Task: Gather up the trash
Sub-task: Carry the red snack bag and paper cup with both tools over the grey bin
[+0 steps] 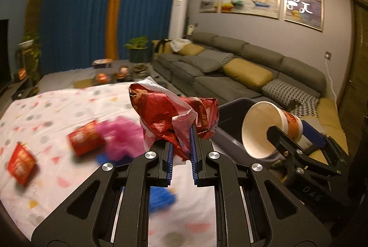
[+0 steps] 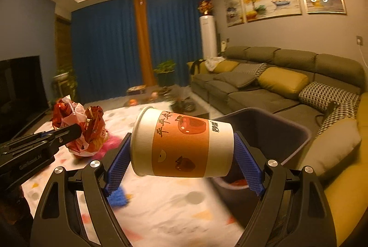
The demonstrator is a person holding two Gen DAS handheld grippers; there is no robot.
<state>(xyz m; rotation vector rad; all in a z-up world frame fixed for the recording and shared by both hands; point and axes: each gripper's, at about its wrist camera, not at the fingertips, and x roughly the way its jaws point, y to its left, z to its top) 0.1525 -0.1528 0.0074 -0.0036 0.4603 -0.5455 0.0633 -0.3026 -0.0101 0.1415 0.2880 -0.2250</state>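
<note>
A living room with a sofa (image 2: 264, 85) and a patterned tablecloth (image 1: 57, 104). The right gripper (image 2: 181, 155) clamps a paper cup (image 2: 181, 143) end to end, lying crosswise, mouth leftward, beside the bin (image 2: 287, 129). The left gripper (image 1: 180, 143) pinches a crumpled wrapper (image 1: 170, 113) held above the cloth.

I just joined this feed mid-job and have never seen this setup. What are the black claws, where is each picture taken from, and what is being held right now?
The claws are hand-held two-finger grippers, each with a camera looking along its fingers. The left gripper, seen in its own view, is shut on a crumpled red wrapper. The right gripper, in the other view, grips a paper cup on its side. Each camera also catches the other gripper. A dark bin sits just beyond the cup. On the patterned tablecloth remain red packets, blurred pink fluff and something blue.
</note>
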